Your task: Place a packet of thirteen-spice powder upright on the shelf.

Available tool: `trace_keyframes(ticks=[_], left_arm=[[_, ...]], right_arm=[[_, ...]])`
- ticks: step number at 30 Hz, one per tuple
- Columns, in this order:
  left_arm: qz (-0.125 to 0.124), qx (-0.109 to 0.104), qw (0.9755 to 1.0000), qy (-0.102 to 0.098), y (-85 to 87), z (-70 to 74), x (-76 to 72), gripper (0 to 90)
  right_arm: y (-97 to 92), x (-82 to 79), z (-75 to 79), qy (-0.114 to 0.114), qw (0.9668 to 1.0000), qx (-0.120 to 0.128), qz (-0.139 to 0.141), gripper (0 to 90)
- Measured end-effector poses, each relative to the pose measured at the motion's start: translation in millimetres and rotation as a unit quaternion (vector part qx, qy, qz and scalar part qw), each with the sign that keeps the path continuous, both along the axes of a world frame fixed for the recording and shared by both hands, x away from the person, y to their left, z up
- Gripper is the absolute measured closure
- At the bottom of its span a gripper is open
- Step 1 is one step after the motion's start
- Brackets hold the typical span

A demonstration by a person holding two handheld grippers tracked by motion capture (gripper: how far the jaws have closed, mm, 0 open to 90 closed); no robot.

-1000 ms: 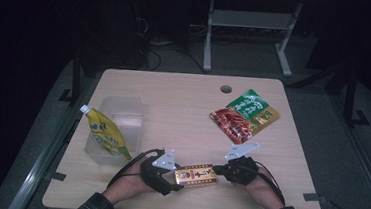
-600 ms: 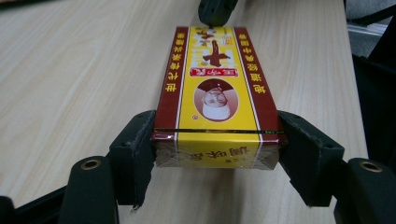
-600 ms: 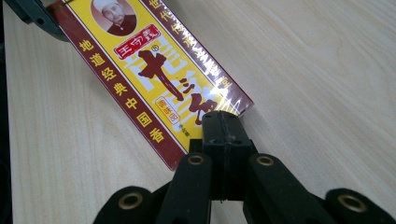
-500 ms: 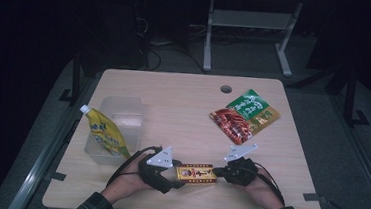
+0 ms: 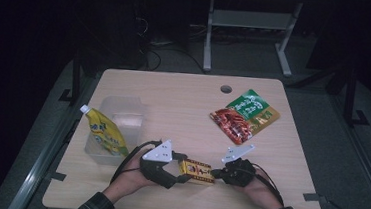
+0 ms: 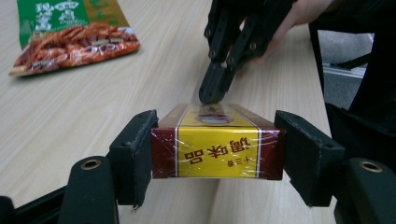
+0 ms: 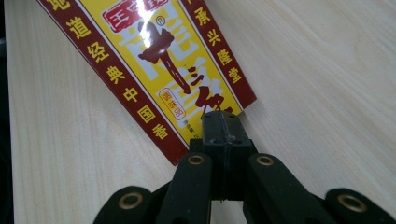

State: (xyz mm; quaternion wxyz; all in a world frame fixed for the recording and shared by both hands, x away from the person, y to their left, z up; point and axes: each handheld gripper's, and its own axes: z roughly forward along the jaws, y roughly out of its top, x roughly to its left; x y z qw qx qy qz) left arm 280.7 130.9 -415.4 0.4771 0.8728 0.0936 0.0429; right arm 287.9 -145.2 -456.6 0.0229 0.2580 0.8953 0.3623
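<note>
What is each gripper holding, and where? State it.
The left gripper clamps the red-and-yellow box across its two long sides at one end. The right gripper, jaws shut, rests its tip at the box's far end; no hold shows.

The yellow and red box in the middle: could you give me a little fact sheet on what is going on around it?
Held thing: yellow and red box
Left tool: clamped across the box's sides
Right tool: jaws shut, tips on the box's far end
Elsewhere on table: red and green snack bag, yellow pouch in a clear tub

plaid sleeves (image 5: 92, 208), black hand-held gripper (image 5: 182, 176).
</note>
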Motion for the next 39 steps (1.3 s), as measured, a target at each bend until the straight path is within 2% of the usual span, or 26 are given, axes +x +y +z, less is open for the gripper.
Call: trace_keyframes(ticks=[7,16,22,28,33,39], left_arm=[[-0.007,-0.018,0.9998,-0.003,-9.0,7.3,5.9,32.1],[-0.023,-0.045,0.9987,0.0,-24.6,14.6,17.0,32.0],[-0.037,-0.053,0.9979,-0.005,-34.6,15.4,20.2,32.0],[-0.034,-0.059,0.9977,0.005,-39.4,14.9,21.1,31.8],[-0.023,-0.063,0.9977,0.011,-38.3,14.8,21.1,31.3],[-0.021,-0.062,0.9978,0.008,-37.1,17.1,18.3,29.0]], right_arm=[[1.7,-1.8,-0.4,-0.004,1.0,-0.002,0.006,89.9],[7.6,-3.6,-3.2,0.007,0.9999,0.005,0.006,89.9],[16.8,-6.7,-6.0,0.007,0.9998,0.003,0.021,89.9],[20.6,-7.5,-7.9,0.005,0.9995,-0.001,0.03,89.9],[20.4,-8.3,-8.0,0.01,0.9996,0.002,0.028,89.4],[16.1,-6.6,-4.9,0.007,0.9997,0.008,0.021,80.8]])
